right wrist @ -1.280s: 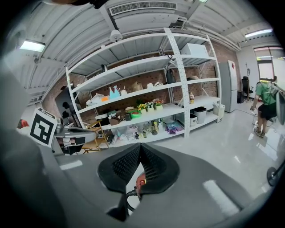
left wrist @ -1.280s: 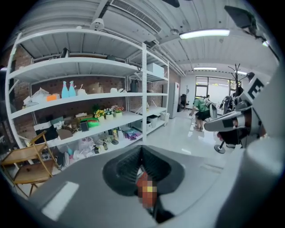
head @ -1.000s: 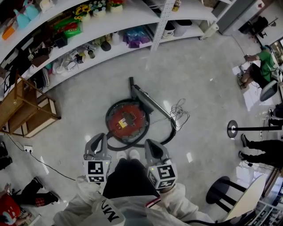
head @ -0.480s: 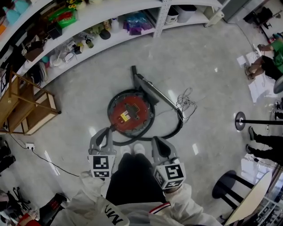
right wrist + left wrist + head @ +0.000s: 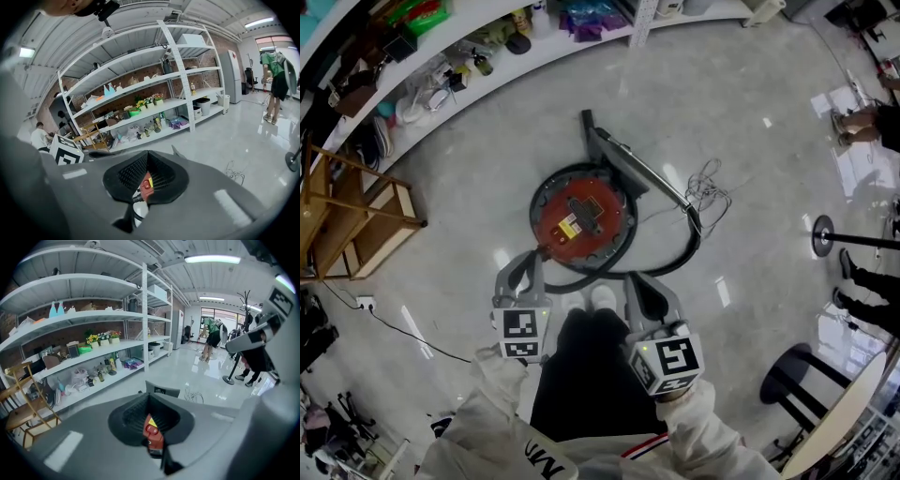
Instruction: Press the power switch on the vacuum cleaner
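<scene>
Nearby — left gripper [image 5: 531,258], right gripper [image 5: 637,280], vacuum cleaner [image 5: 581,220].

2 white-sleeved arms were held low, side by side. The left gripper [image 5: 529,261] and right gripper [image 5: 640,281] pointed forward, jaws together.

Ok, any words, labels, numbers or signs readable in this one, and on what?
Yellow label on the vacuum cleaner: too small to read.
Dark letters on the person's white jacket: cut off at the frame edge, unreadable.
Marker cubes: square patterns only, no words.
Shelf goods: too small to read.
</scene>
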`<state>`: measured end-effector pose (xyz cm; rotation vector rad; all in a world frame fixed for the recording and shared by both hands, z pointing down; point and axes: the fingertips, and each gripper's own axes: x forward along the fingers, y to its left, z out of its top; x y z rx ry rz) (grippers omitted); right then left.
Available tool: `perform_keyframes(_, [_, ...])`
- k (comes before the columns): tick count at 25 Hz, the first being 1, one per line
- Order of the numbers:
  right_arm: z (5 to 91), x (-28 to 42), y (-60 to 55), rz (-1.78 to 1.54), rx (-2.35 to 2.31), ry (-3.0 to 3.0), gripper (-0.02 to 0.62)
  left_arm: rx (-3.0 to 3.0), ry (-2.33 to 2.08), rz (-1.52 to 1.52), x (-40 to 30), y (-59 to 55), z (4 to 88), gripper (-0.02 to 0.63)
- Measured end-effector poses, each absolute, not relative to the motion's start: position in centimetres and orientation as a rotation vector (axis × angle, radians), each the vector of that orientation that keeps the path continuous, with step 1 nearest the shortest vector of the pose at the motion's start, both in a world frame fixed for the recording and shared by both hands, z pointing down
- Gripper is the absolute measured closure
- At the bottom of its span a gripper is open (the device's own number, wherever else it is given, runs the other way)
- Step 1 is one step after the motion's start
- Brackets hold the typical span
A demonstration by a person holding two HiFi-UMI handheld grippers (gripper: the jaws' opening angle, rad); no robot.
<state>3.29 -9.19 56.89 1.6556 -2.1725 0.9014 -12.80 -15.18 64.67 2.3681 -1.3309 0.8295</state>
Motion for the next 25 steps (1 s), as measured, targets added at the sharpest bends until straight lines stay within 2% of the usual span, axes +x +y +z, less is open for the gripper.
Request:
perform_keyframes(11, [58.8,4.0,-8.2,0.931,1.658,-2.111,0.594,2.316,-1.199,1.009,-12.0,-15.0,75.2,0.606])
perform_keyframes(25, [60.3,4.1,-8.0,0.985,1.680,-2.057,0.594,2.280,-1.123,1.108,-11.8,-16.7,82.2,0.606])
